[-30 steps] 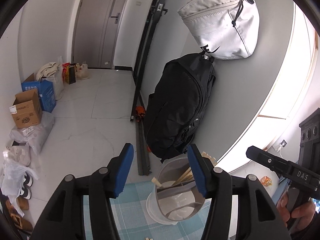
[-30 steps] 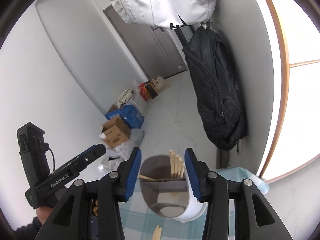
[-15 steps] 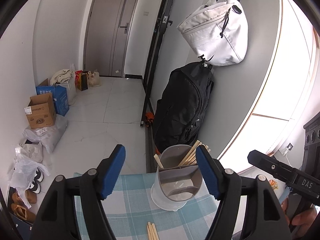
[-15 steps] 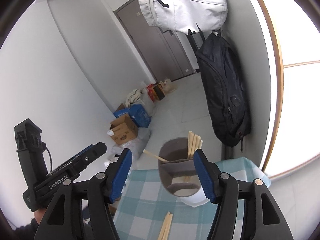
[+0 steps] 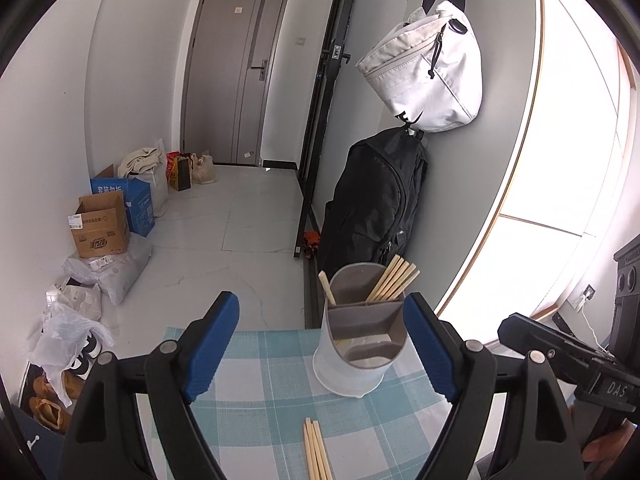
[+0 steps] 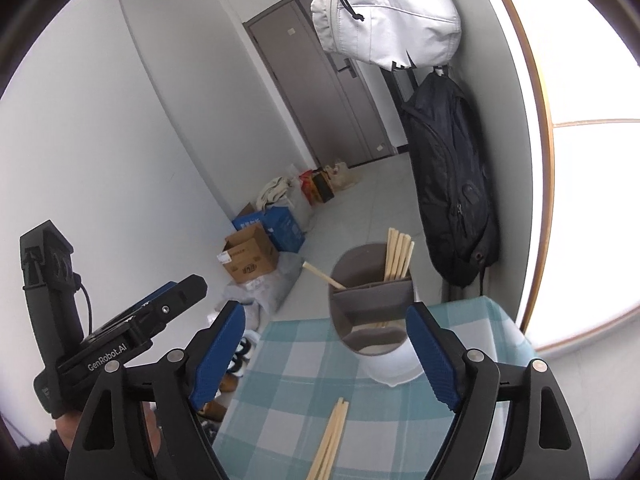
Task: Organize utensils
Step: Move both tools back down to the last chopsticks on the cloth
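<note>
Only the right wrist view shows the holder's [image 6: 372, 312] front compartment, apparently empty; both the left gripper [image 5: 322, 346] and right gripper [image 6: 326, 354] hover spread wide, holding nothing, above loose chopsticks [image 6: 332, 440].

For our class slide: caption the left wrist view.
Open left hand-held gripper faces utensil holder; loose chopsticks lie on checked cloth.

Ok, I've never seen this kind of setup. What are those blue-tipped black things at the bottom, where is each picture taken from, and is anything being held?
There is no robot here: a person holds a pair of hand-operated tongs in each hand, and a fisheye camera on each looks forward along its two fingers. One picture looks out over the left tongs, the other over the right tongs. Both are open and hold nothing. On the checked tablecloth stands a utensil holder with several chopsticks in holder at the back. A few loose chopsticks lie on the cloth in front of it.
</note>
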`<action>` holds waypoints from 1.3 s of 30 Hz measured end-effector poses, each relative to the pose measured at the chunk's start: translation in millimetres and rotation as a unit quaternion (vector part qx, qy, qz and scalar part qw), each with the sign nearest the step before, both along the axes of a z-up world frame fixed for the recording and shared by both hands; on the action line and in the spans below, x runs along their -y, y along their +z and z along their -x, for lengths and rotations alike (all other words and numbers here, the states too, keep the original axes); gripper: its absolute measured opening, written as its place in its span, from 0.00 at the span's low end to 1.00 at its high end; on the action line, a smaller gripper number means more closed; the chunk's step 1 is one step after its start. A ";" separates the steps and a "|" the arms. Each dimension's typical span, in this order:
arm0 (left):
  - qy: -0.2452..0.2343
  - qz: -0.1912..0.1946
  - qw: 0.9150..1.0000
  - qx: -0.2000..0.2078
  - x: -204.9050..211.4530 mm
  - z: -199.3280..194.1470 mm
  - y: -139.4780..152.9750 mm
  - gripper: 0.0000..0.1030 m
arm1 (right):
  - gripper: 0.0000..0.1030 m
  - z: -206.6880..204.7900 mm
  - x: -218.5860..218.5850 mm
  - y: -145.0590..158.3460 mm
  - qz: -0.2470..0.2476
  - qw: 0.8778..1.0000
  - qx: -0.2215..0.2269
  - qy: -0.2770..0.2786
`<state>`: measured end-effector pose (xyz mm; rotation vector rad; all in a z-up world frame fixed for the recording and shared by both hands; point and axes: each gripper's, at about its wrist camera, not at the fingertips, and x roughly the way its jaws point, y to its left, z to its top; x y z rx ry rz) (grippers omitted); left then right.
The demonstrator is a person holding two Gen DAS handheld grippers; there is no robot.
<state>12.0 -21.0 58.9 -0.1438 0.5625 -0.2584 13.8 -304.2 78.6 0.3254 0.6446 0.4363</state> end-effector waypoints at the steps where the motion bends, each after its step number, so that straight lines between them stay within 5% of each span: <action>1: 0.004 -0.002 1.000 -0.001 -1.0 2.2 -4.6 0.79 | 0.82 2.2 -2.5 -5.2 0.004 1.000 -0.003 0.002; 15: 0.039 -0.008 0.998 -0.057 -16.5 15.4 -77.5 0.79 | 0.83 18.4 -36.0 -83.1 0.072 0.994 -0.074 0.043; 22: 0.048 -0.011 0.994 -0.096 -33.2 12.9 -111.9 0.79 | 0.82 5.4 -51.0 -126.2 0.088 0.982 -0.159 0.058; 30: 0.067 0.017 0.987 -0.146 -54.7 5.6 -131.2 0.79 | 0.56 -21.7 -79.2 -170.9 0.133 0.961 -0.229 0.080; 33: 0.073 0.018 0.986 -0.152 -60.3 4.8 -131.7 0.79 | 0.48 -31.2 -89.5 -181.4 0.150 0.956 -0.239 0.083; 36: 0.074 0.037 0.983 -0.165 -68.3 2.1 -131.9 0.79 | 0.30 -40.0 -101.8 -190.3 0.170 0.949 -0.247 0.094; 39: 0.078 0.052 0.981 -0.173 -75.7 -1.1 -132.6 0.79 | 0.25 -44.0 -112.0 -194.3 0.196 0.945 -0.242 0.099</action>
